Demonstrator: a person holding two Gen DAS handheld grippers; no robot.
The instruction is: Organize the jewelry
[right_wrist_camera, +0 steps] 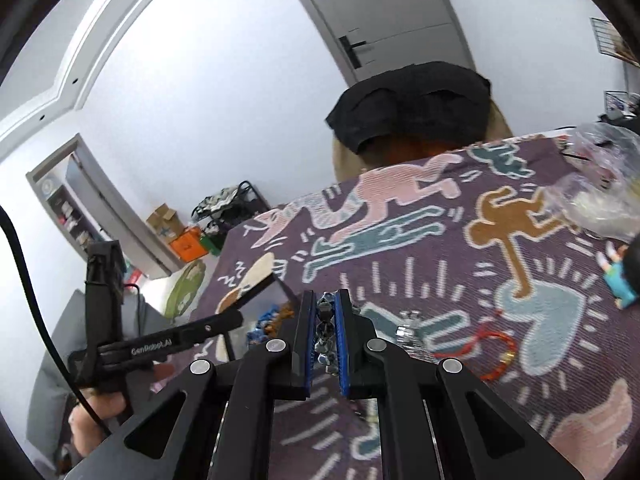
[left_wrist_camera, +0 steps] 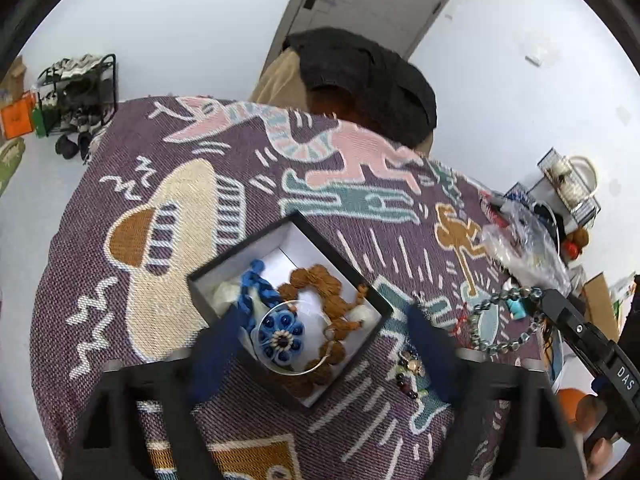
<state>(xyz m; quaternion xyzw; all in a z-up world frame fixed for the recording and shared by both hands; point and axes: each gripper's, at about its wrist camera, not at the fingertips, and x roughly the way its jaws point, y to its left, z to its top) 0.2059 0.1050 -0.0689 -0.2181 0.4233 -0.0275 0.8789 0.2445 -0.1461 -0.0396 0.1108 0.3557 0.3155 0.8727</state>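
Observation:
A black box (left_wrist_camera: 336, 258) with a white lining sits on the patterned cloth. It holds a blue flower pendant on a silver hoop (left_wrist_camera: 282, 338), a blue cord and a brown bead string (left_wrist_camera: 320, 282). My left gripper (left_wrist_camera: 320, 354) is open, with its fingers astride the box's near corner. My right gripper (right_wrist_camera: 326, 332) is shut on a grey-blue bead bracelet (left_wrist_camera: 504, 320), held up to the right of the box; its beads show between the pads (right_wrist_camera: 325, 322). A small mixed-bead piece (left_wrist_camera: 410, 372) lies on the cloth beside the box. A red cord bracelet (right_wrist_camera: 490, 354) and a silver piece (right_wrist_camera: 408, 330) lie on the cloth.
A clear plastic bag (left_wrist_camera: 520, 244) lies at the table's right edge. A small blue figurine (right_wrist_camera: 618, 280) stands near it. A chair with a black garment (left_wrist_camera: 368, 80) stands behind the table. A shoe rack (left_wrist_camera: 78, 92) stands on the floor at left.

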